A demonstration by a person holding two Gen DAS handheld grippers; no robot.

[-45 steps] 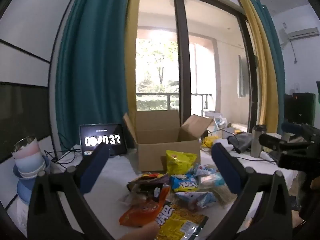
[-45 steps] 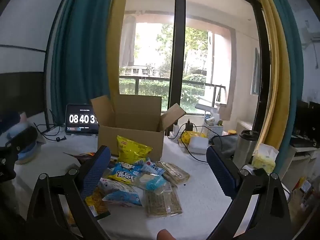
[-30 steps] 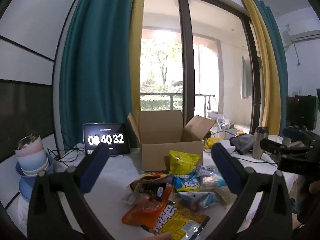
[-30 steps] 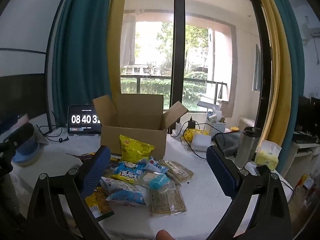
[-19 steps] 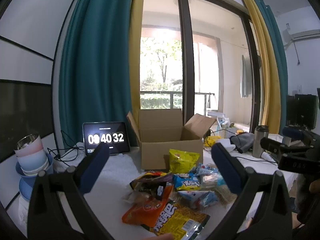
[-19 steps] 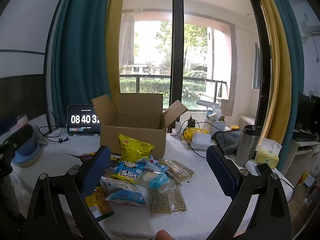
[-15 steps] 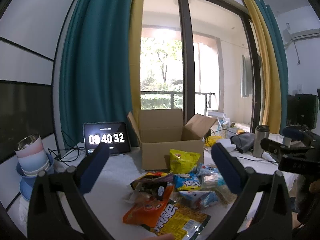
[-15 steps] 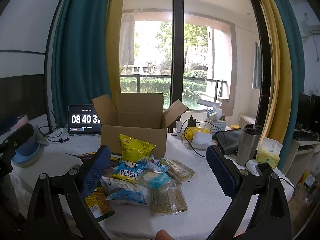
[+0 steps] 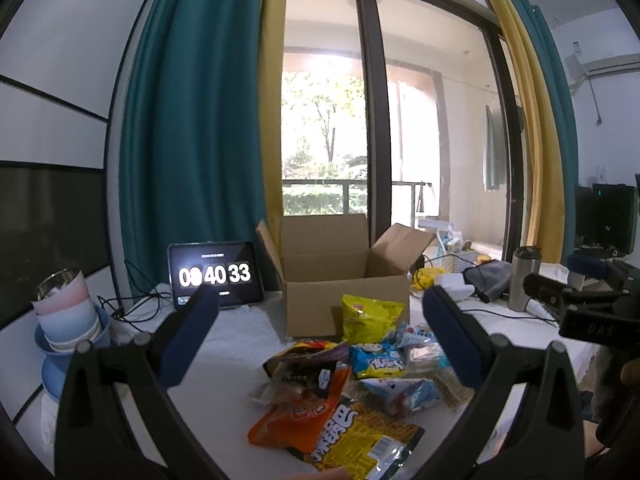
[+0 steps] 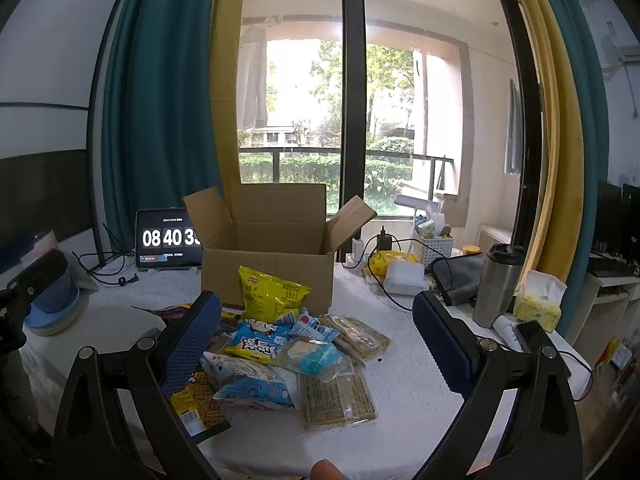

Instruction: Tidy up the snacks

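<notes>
Left gripper (image 9: 320,328) and right gripper (image 10: 316,330): spread wide, empty, above table (image 10: 404,364). Snack packets (image 10: 280,356) heaped between fingers. Behind heap: open cardboard box (image 10: 268,264), then tablet clock (image 9: 216,274).

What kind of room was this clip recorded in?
Most likely a lived-in room of a flat, not a lab: floor-length teal curtains frame a glass balcony door with greenery outside, and a cloth-covered table carries a cardboard box, snack packets and a steel tumbler.
</notes>
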